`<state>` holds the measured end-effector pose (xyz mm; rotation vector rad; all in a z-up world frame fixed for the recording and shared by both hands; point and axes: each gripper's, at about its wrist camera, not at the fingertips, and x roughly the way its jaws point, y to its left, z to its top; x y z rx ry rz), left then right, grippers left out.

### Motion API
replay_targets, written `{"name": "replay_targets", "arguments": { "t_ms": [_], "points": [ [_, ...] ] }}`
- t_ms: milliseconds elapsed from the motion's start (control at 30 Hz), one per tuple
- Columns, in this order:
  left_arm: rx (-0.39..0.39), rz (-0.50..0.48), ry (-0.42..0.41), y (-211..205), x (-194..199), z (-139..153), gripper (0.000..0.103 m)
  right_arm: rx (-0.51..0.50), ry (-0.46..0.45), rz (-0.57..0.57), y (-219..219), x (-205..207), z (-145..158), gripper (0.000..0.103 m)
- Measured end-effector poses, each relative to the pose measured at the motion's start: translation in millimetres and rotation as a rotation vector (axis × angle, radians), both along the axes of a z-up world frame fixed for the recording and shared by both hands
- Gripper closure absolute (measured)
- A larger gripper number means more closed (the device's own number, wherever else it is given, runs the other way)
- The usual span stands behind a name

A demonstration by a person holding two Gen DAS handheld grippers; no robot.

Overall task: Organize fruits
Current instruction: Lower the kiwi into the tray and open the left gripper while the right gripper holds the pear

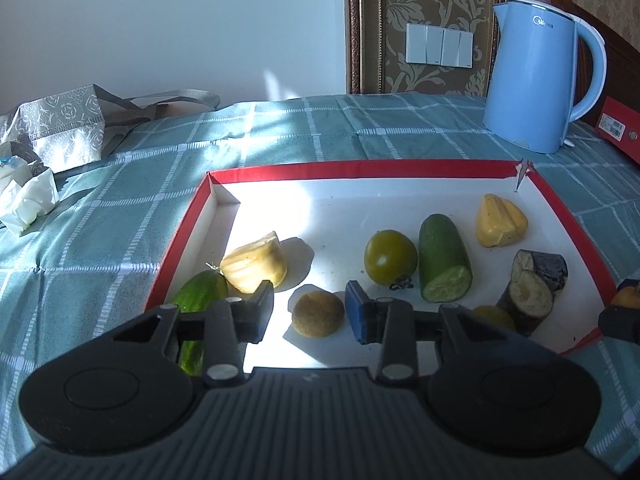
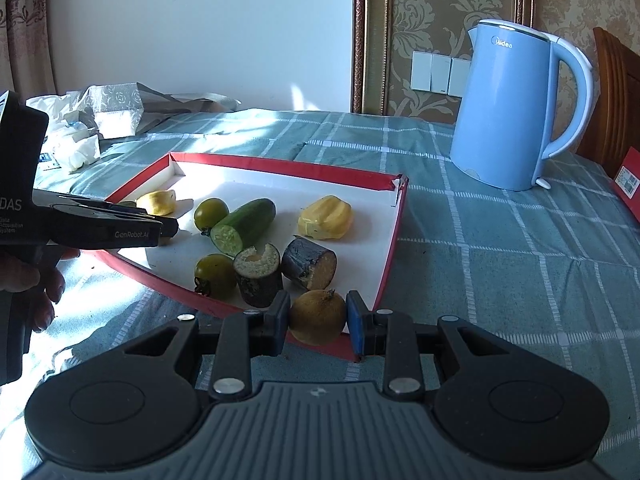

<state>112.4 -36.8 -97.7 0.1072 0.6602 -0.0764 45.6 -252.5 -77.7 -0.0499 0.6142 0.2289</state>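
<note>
Inside one red-rimmed tray (image 1: 176, 256): two green tomatoes (image 2: 211, 213) (image 2: 215, 275), two yellow ridged fruit pieces (image 1: 254, 263) (image 1: 501, 221), two cucumber pieces (image 1: 444, 264) (image 1: 199, 296), two dark-skinned cut chunks (image 2: 258, 274) (image 2: 310, 263), one brownish round fruit (image 1: 318, 313). A second brownish round fruit (image 2: 318, 317) at the tray's edge. One blue kettle (image 1: 536, 76) behind.

Each gripper (image 2: 318, 322) is black plastic with a ribbed grey base, silver screws and one blue pad (image 2: 355, 326) — "GenRobot.AI" printed white on the left gripper (image 2: 132, 232).
</note>
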Motion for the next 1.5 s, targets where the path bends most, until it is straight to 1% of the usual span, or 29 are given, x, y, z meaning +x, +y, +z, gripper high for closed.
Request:
{"name": "replay_targets", "arguments": {
  "t_ms": [33, 67, 233, 367, 433, 533, 633, 800, 1133, 1200, 1233, 1267, 1400, 1500],
  "points": [
    [0.012, 0.003, -0.010, -0.3, -1.6, 0.9, 0.053, 0.000, -0.001, 0.000, 0.3, 0.3, 0.5, 0.073],
    [0.026, 0.004, -0.021, -0.2, -4.1, 2.8, 0.052, 0.000, -0.003, 0.001, 0.7, 0.6, 1.0, 0.073],
    [0.002, 0.018, -0.046, 6.5, -16.2, 14.4, 0.049, -0.008, -0.015, 0.010, 5.6, 3.1, 5.5, 0.073],
    [0.005, 0.023, -0.064, 11.3, -29.8, 20.2, 0.046, -0.020, -0.021, 0.014, 9.9, 5.2, 8.4, 0.073],
    [-0.006, 0.030, -0.066, 15.1, -36.8, 21.7, 0.046, -0.028, -0.018, 0.014, 11.5, 7.1, 8.0, 0.073],
    [-0.035, 0.043, -0.055, 21.5, -43.2, 23.4, 0.046, -0.044, -0.019, 0.011, 12.5, 9.0, 7.1, 0.073],
    [-0.040, 0.055, -0.054, 26.8, -48.7, 24.8, 0.045, -0.055, -0.018, 0.005, 12.5, 11.4, 6.0, 0.073],
    [-0.071, 0.086, -0.040, 39.4, -53.2, 26.9, 0.045, -0.072, -0.014, 0.001, 13.9, 15.6, 4.2, 0.073],
    [-0.071, 0.101, -0.023, 48.4, -57.7, 28.5, 0.043, -0.105, 0.005, 0.001, 19.9, 23.9, -3.0, 0.073],
    [-0.072, 0.104, -0.023, 49.2, -58.0, 28.9, 0.041, -0.112, 0.012, 0.002, 20.7, 26.5, -4.9, 0.073],
    [-0.071, 0.108, -0.020, 49.8, -57.7, 28.8, 0.038, -0.118, 0.018, 0.002, 21.4, 27.9, -6.2, 0.073],
    [-0.069, 0.112, -0.018, 50.3, -57.5, 28.7, 0.037, -0.123, 0.026, 0.000, 21.6, 29.8, -8.0, 0.073],
    [-0.073, 0.119, -0.014, 53.4, -58.2, 28.3, 0.037, -0.113, 0.051, -0.009, 19.6, 33.7, -12.7, 0.073],
    [-0.078, 0.128, -0.012, 55.8, -59.2, 28.3, 0.035, -0.122, 0.050, -0.012, 20.3, 35.4, -14.9, 0.073]
  ]
}}
